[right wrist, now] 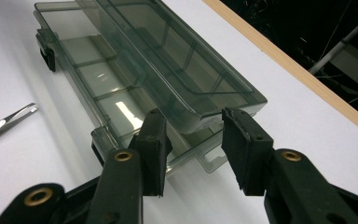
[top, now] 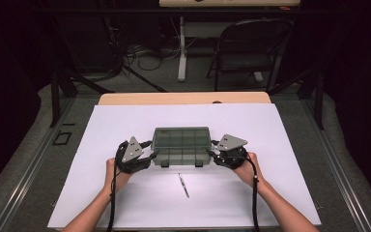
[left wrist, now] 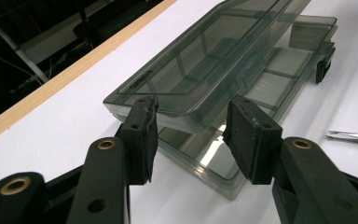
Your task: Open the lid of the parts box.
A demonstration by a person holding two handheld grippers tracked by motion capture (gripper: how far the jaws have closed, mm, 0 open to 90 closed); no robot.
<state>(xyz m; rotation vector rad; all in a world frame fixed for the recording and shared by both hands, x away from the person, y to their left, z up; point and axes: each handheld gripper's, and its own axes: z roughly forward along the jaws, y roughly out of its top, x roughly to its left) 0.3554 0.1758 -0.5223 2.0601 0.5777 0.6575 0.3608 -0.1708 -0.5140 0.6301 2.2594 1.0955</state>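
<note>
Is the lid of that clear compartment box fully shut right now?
No, in the left gripper view the lid stands lifted off the box base, with a clear gap between them at the near end.

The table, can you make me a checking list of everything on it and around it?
Surface: white sheet over a wooden table.
Job's things: smoky clear compartment box in the middle; its lid is lifted partway off the base.
Clutter: metal tweezers lying in front of the box.
Grippers: left gripper and right gripper sit at opposite ends of the box, each with jaws either side of a lid corner; whether the pads press it cannot be told.
Cables: one black cable trails from each gripper along the forearm.
Surroundings: folding chair and floor wires beyond the table.
</note>
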